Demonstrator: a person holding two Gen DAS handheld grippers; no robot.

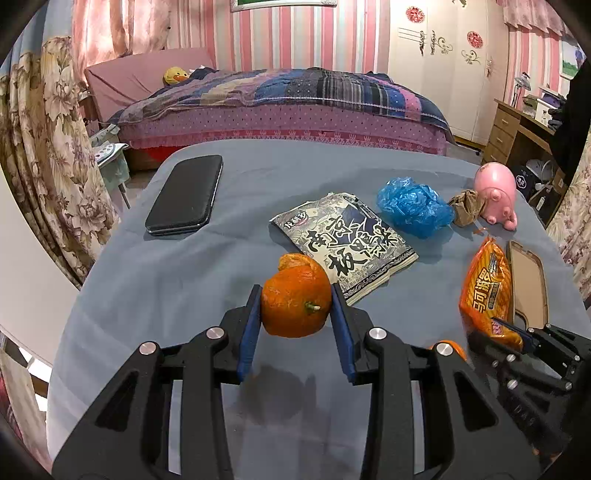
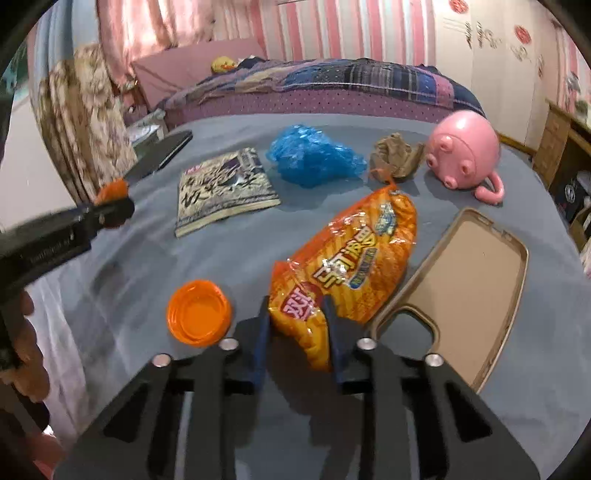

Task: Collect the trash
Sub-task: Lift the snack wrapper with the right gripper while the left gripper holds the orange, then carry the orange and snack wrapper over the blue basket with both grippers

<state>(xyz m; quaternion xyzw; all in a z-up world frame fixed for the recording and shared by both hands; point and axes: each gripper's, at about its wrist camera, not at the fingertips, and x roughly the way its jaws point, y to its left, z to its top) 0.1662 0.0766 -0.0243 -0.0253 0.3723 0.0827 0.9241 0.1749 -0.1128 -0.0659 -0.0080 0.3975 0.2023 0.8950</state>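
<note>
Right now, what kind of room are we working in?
Most likely a bedroom: a bed with a patchwork quilt stands behind the blue-covered table, with a white wardrobe and a wooden desk nearby.

Pink-striped walls (image 1: 295, 33) and floral curtains (image 1: 44, 147) frame the room. A quilted bed (image 1: 288, 96) stands behind — white wardrobe (image 1: 443, 66) and wooden desk (image 1: 513, 129) to its right.

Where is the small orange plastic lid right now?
Right wrist view: the orange plastic lid lies on the blue-grey tablecloth, left of the orange snack bag.
</note>
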